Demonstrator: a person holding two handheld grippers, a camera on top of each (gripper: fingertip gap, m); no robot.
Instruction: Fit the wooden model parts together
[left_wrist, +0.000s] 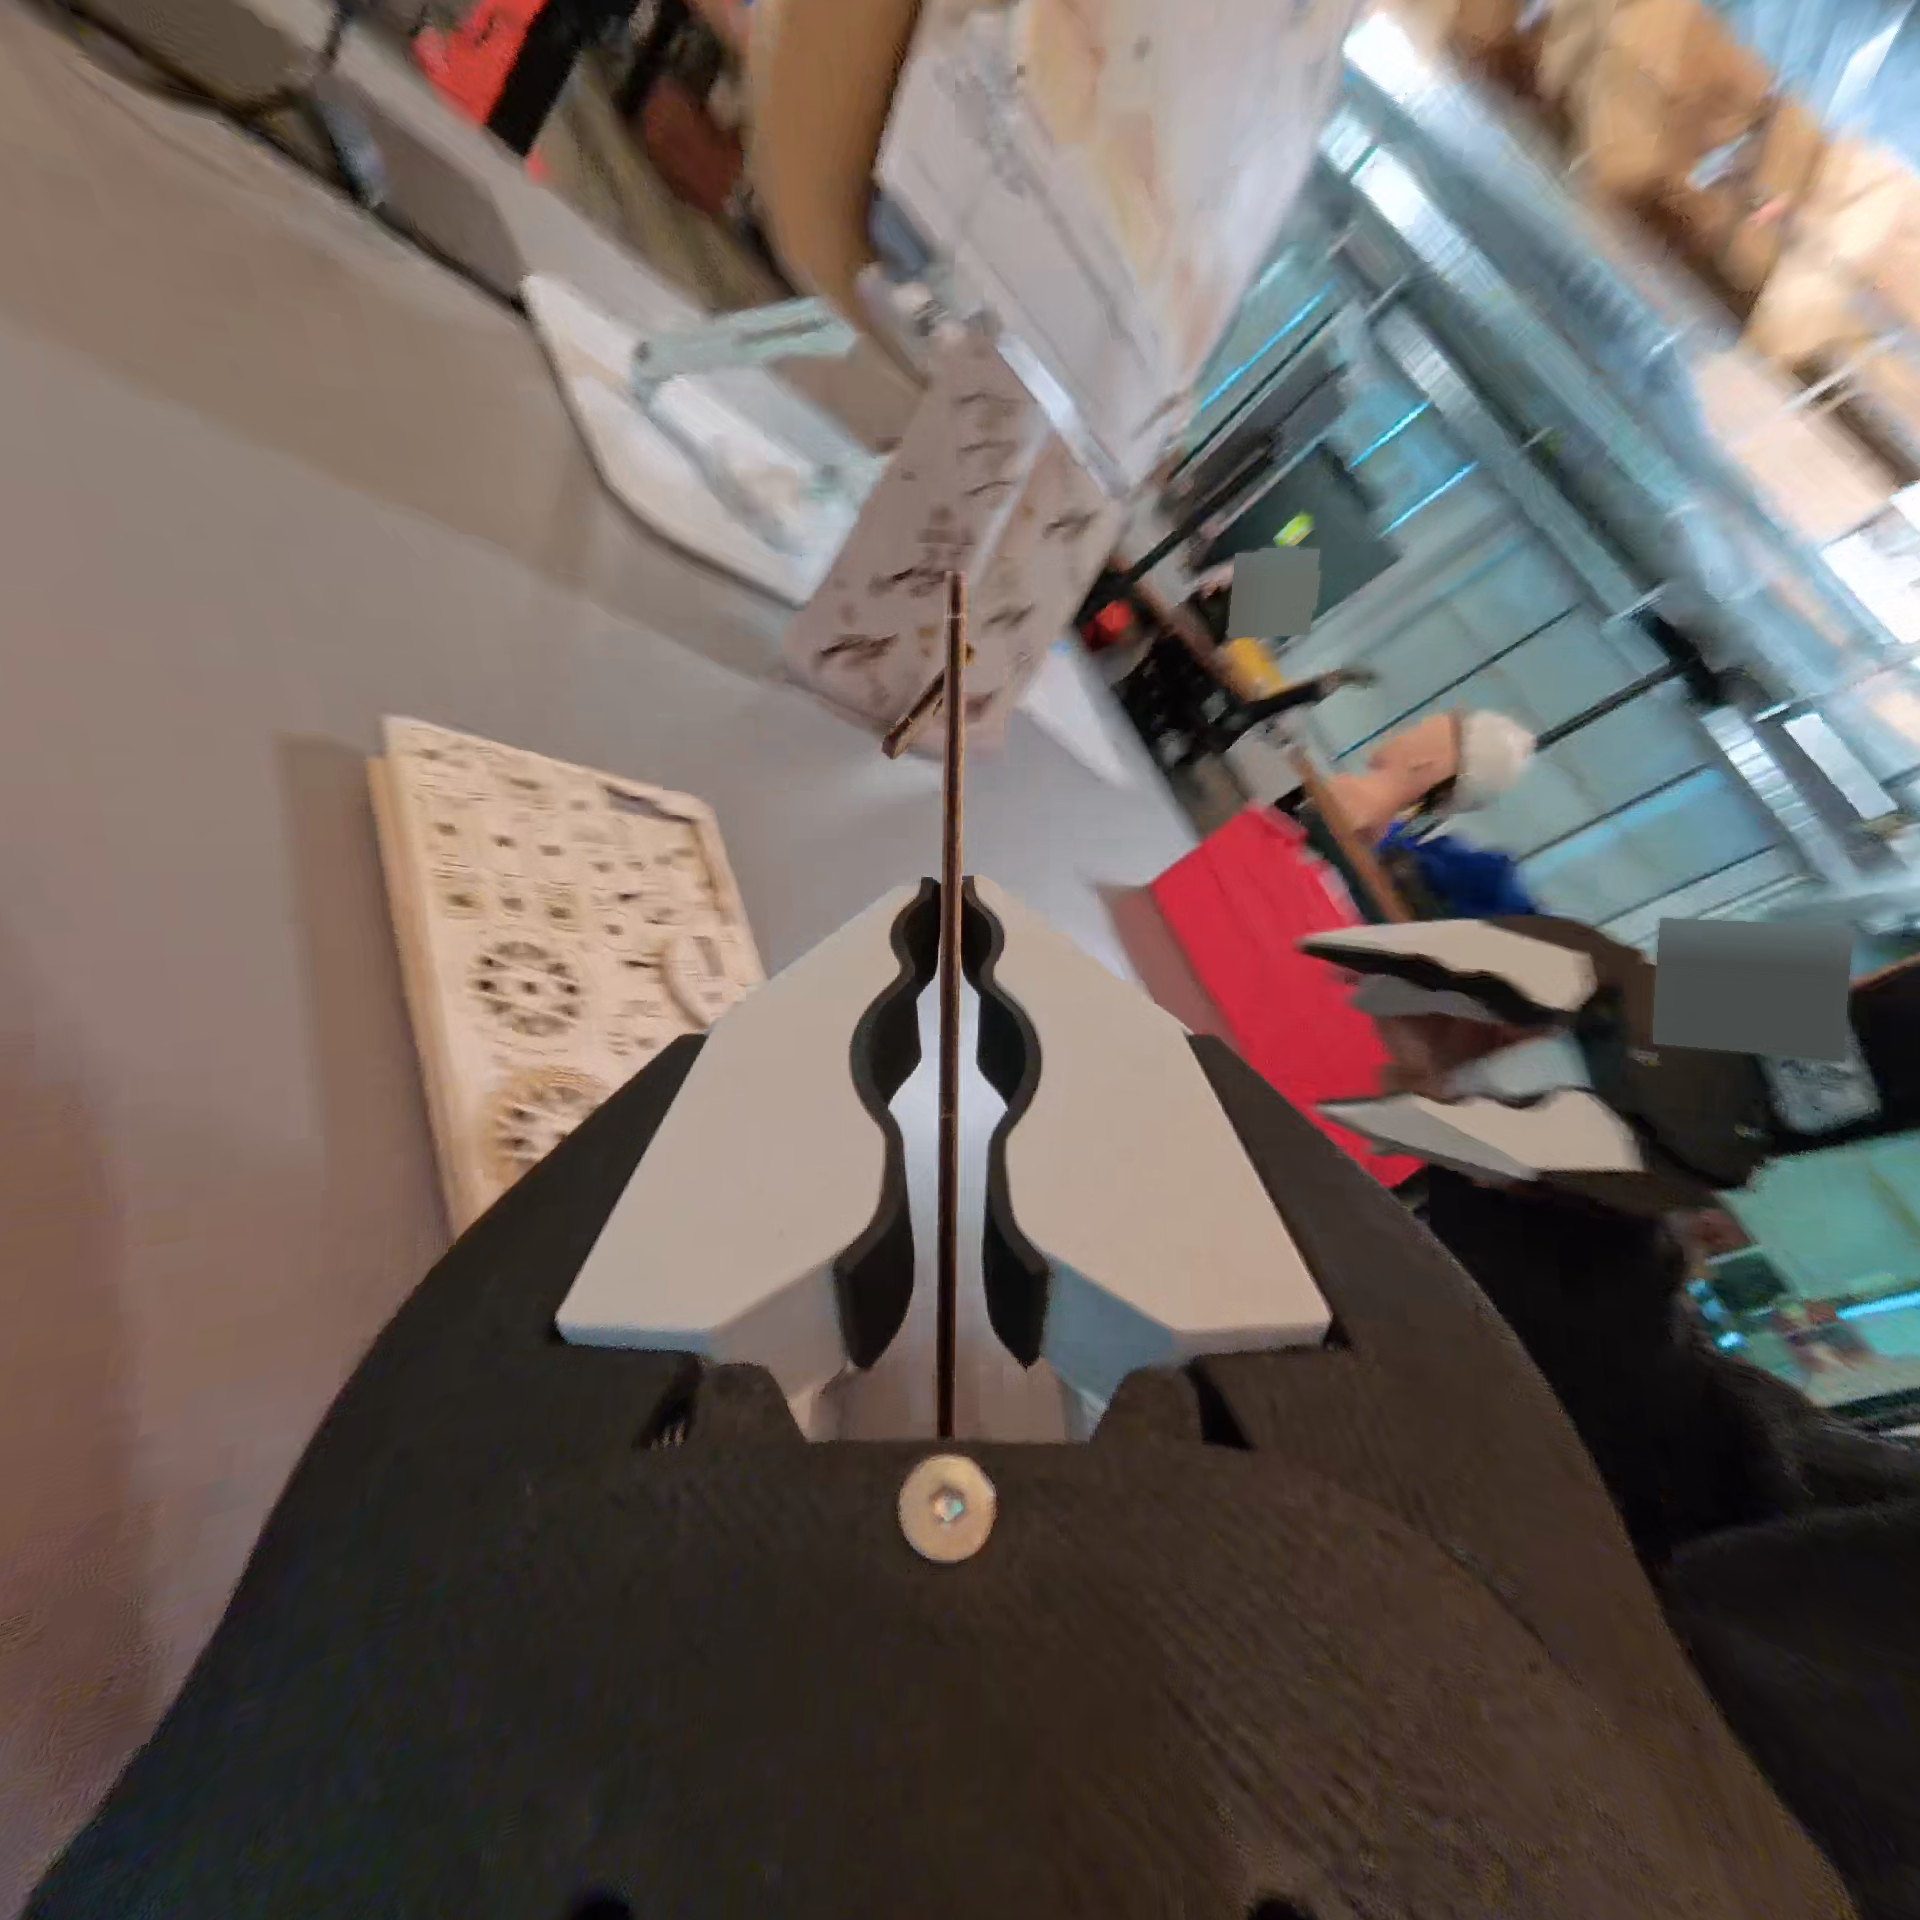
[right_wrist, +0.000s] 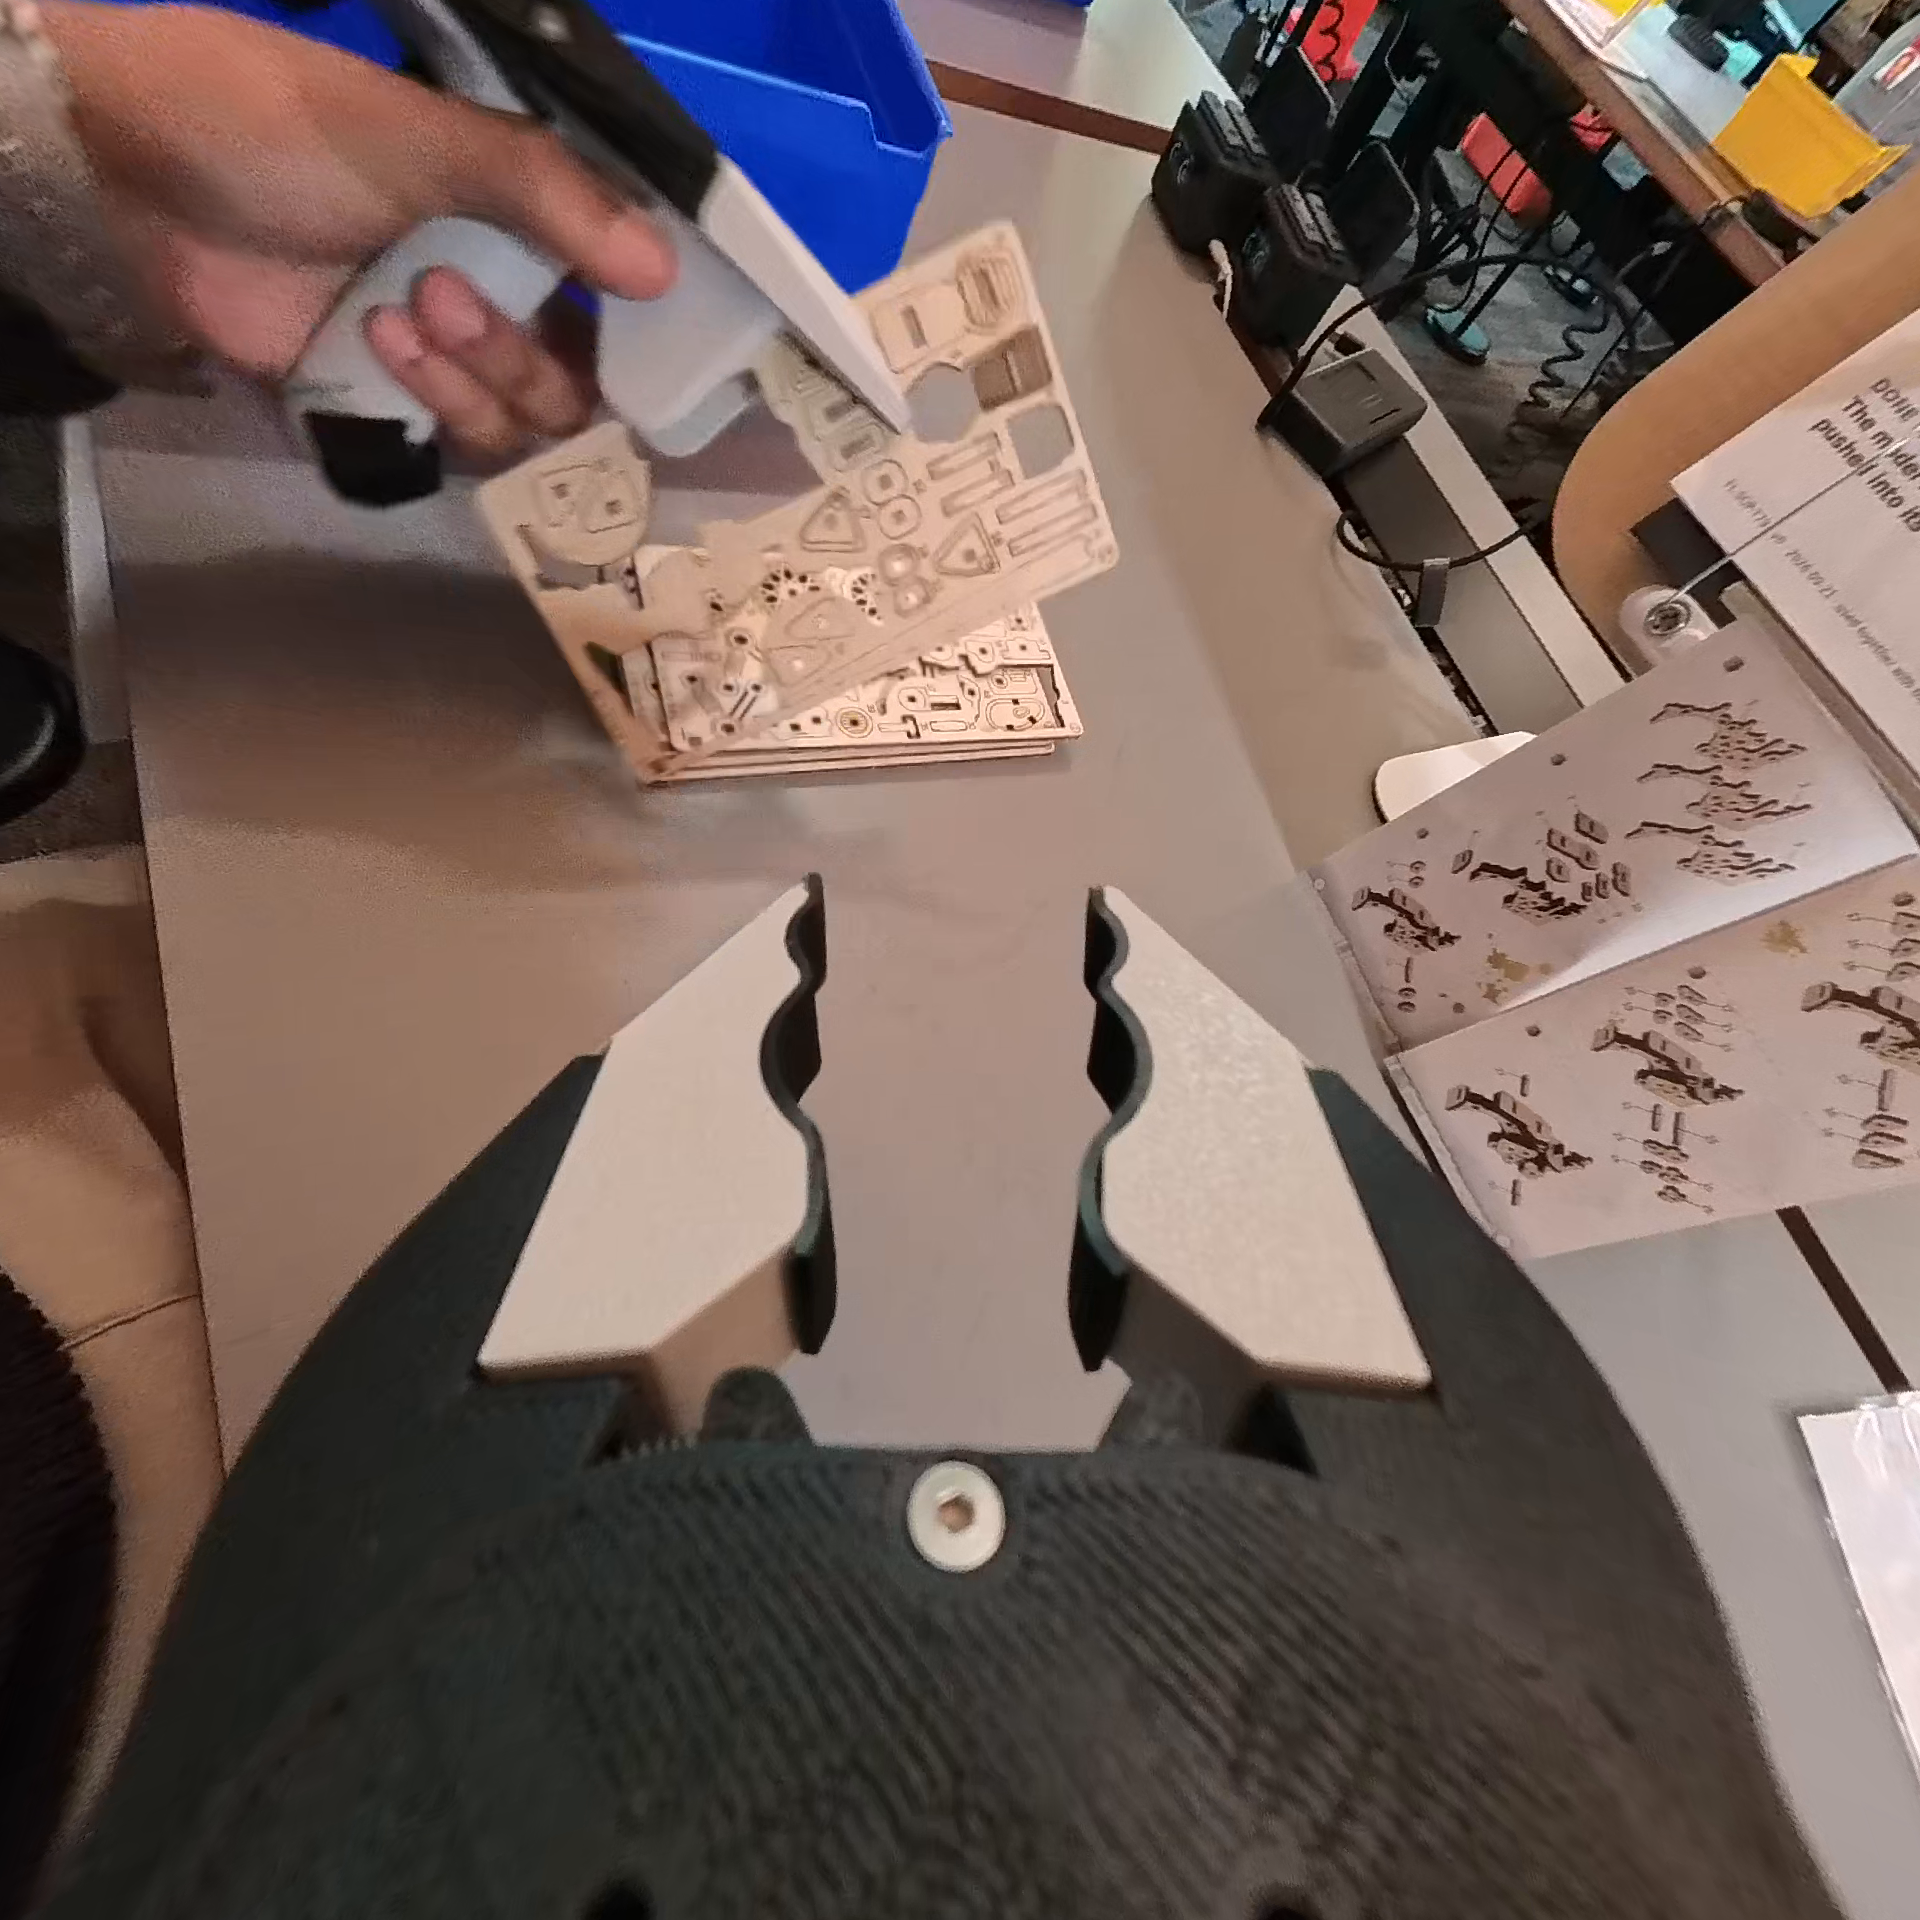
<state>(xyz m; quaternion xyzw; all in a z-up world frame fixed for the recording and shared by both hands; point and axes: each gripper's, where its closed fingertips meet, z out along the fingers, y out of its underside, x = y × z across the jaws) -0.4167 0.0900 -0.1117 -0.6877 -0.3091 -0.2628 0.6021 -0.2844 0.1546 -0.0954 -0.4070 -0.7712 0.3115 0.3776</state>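
Observation:
My left gripper (left_wrist: 951, 888) is shut on a thin laser-cut wooden parts sheet (left_wrist: 954, 727), which shows edge-on between the pads. In the right wrist view a hand holds that gripper (right_wrist: 883, 400) with the sheet (right_wrist: 831, 540) tilted up above a stack of more wooden sheets (right_wrist: 883, 727) lying on the grey table (right_wrist: 416, 831). The stack also shows in the left wrist view (left_wrist: 551, 935). My right gripper (right_wrist: 953, 899) is open and empty, low over bare table in front of the stack. It also shows at the right of the left wrist view (left_wrist: 1314, 1029).
An open instruction booklet (right_wrist: 1621, 935) lies at the right table edge, with printed paper (right_wrist: 1818, 499) behind it. A blue bin (right_wrist: 790, 114) stands behind the stack. Black devices with cables (right_wrist: 1299, 260) sit at the back right. A red bin (left_wrist: 1247, 987) is beyond the table. Left tips to right tips: about 15 centimetres.

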